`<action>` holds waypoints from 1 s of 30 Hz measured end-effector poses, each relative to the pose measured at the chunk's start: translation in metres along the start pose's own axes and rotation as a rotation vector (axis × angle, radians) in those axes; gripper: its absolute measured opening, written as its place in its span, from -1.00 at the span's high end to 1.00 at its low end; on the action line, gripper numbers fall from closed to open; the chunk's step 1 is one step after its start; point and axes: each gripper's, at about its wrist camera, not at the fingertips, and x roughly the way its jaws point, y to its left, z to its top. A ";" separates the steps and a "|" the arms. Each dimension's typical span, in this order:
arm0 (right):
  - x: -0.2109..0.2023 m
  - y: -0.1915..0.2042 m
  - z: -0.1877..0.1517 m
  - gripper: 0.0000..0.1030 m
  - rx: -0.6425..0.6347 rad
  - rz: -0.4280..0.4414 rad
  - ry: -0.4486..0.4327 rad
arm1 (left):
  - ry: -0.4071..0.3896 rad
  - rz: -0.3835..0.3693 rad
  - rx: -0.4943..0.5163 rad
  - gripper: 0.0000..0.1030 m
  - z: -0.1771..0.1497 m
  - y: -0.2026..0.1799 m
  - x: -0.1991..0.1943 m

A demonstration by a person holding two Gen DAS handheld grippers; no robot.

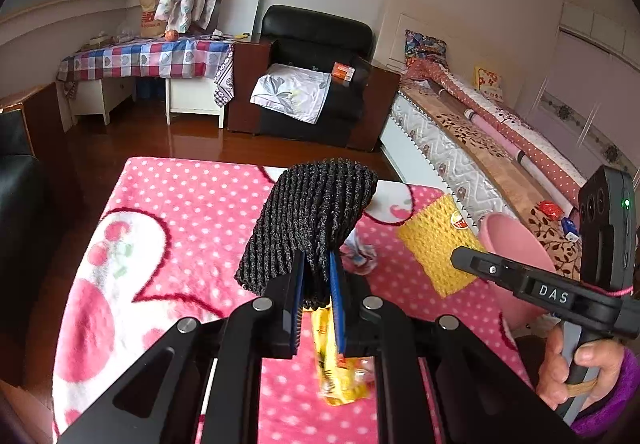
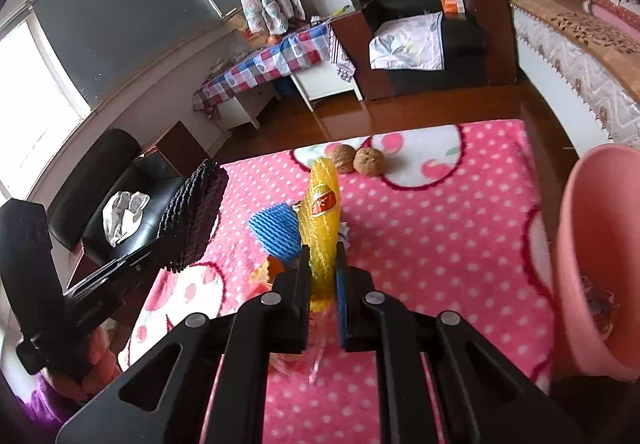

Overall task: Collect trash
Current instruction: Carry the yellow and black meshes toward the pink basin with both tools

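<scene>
My left gripper (image 1: 318, 276) is shut on a black foam fruit net (image 1: 308, 219) and holds it above the pink dotted blanket (image 1: 192, 211); the net also shows in the right wrist view (image 2: 192, 219). My right gripper (image 2: 323, 264) is shut on a yellow foam net (image 2: 322, 224) with a red sticker, held upright; it shows in the left wrist view (image 1: 440, 244). A blue foam net (image 2: 276, 232) and orange peel (image 2: 266, 272) lie just left of the right gripper. A yellow wrapper (image 1: 336, 364) lies under the left gripper. A pink bin (image 2: 596, 264) stands at the right.
Two walnuts (image 2: 356, 159) lie at the blanket's far edge. A crumpled wrapper (image 1: 360, 252) lies beyond the left gripper. A black armchair (image 1: 316, 71), a table with a checked cloth (image 1: 148, 59) and a bed (image 1: 480, 131) stand beyond the wooden floor.
</scene>
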 end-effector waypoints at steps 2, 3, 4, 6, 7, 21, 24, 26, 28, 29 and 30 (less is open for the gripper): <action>-0.005 -0.004 -0.003 0.80 -0.009 -0.017 -0.017 | 0.004 -0.009 -0.008 0.78 -0.001 -0.006 0.001; -0.008 -0.005 -0.004 0.80 -0.011 -0.022 -0.023 | 0.006 -0.013 -0.011 0.78 -0.002 -0.008 0.001; -0.011 -0.007 -0.005 0.80 -0.013 -0.026 -0.029 | 0.012 -0.021 -0.013 0.78 -0.002 -0.011 0.002; -0.017 -0.011 -0.008 0.80 -0.016 -0.036 -0.044 | 0.021 -0.029 -0.010 0.78 -0.003 -0.017 0.004; -0.019 -0.013 -0.009 0.80 -0.016 -0.039 -0.048 | 0.027 -0.035 -0.006 0.78 -0.004 -0.022 0.005; -0.058 -0.054 -0.019 0.80 0.041 -0.104 -0.126 | 0.052 -0.104 0.063 0.78 -0.003 -0.082 0.020; -0.068 -0.066 -0.022 0.79 0.057 -0.138 -0.148 | 0.057 -0.130 0.079 0.78 -0.002 -0.097 0.023; -0.073 -0.073 -0.023 0.79 0.065 -0.154 -0.159 | 0.059 -0.145 0.089 0.78 -0.001 -0.107 0.026; -0.080 -0.083 -0.025 0.79 0.076 -0.178 -0.173 | 0.060 -0.165 0.099 0.78 0.000 -0.118 0.029; -0.083 -0.085 -0.026 0.79 0.079 -0.186 -0.177 | 0.060 -0.175 0.104 0.78 0.001 -0.123 0.030; -0.087 -0.090 -0.026 0.79 0.084 -0.199 -0.185 | 0.061 -0.182 0.109 0.78 0.001 -0.127 0.031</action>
